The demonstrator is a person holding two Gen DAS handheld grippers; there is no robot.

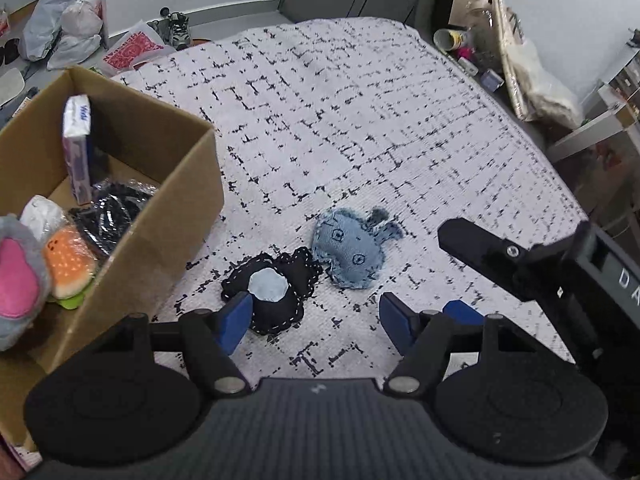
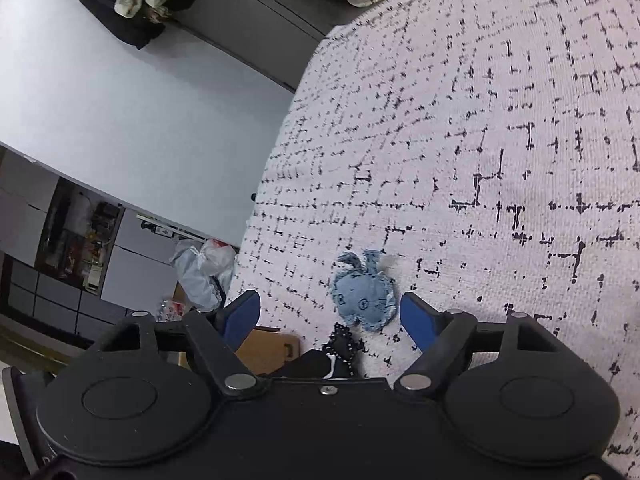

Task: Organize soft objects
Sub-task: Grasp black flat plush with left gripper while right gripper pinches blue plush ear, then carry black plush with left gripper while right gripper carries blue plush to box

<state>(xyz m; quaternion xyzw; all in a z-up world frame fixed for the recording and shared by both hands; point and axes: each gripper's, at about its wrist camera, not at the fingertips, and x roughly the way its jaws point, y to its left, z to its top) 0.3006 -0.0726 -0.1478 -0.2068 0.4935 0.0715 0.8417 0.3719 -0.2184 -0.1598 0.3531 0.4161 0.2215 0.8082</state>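
The left gripper (image 1: 316,320) has its blue fingers (image 1: 236,320) spread wide and holds nothing. One finger sits just beside the black toy (image 1: 276,296). The right gripper (image 2: 330,318) is wide open too, and empty. The blue toy (image 2: 364,300) lies on the bed between its two fingers (image 2: 416,320), a little past the tips. In the left view the right gripper (image 1: 516,258) shows as a black arm near the blue toy (image 1: 350,252).

Both toys lie on a bed cover (image 1: 360,120). It is white with little black lines that make broken squares. The two toys touch, side by side, near the close edge of the bed.

The black toy is flat and soft. It has white stitches all around it and a pale blue patch in the middle. The blue toy is made of jeans cloth. It has frayed edges, two small button eyes and darker floppy bits on top.

A brown box (image 1: 176,216) stands on the bed to the left, near the black toy. Inside it are a pink and grey plush (image 1: 18,280), an orange toy (image 1: 68,264), a dark bundle in clear wrap (image 1: 112,204) and a white and purple pack (image 1: 76,148) standing up.

Past the bed are a grey floor, tied plastic bags (image 1: 68,20), a pair of shoes (image 1: 176,28) and a paper cup (image 1: 448,38). A white wall (image 2: 120,100) shows in the right view.
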